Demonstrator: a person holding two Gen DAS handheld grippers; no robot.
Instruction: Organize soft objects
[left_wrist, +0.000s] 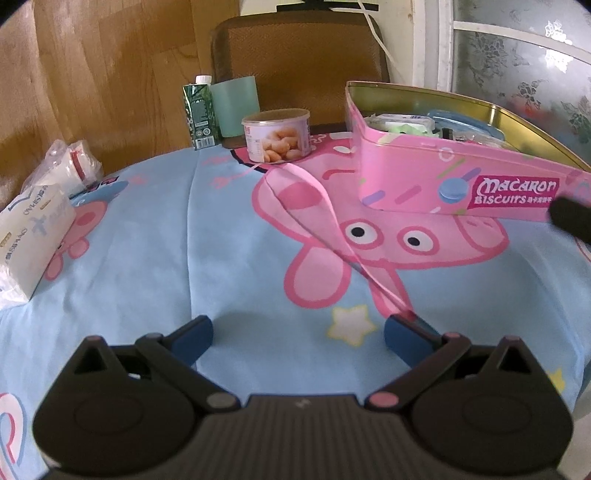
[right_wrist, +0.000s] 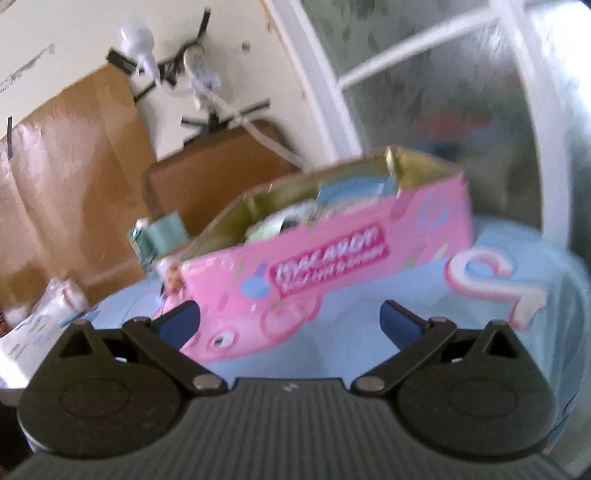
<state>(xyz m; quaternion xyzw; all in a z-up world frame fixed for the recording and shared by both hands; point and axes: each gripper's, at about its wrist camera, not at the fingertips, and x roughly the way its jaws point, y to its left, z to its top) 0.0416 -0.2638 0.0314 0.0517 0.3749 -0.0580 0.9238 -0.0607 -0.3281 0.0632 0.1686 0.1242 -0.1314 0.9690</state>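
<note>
Left wrist view: the left claw (left_wrist: 298, 329) gapes wide, empty; the tissue pack (left_wrist: 31, 236) far to its left looks light, squashy — pinch its sides. The right claw (right_wrist: 290, 320) is likewise spread, empty.

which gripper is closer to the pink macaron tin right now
Right. The right gripper faces the tin front-on, its open fingers just short of the labelled side. The left gripper hangs open over the cloth, with the tin further off to its front-right.
</note>
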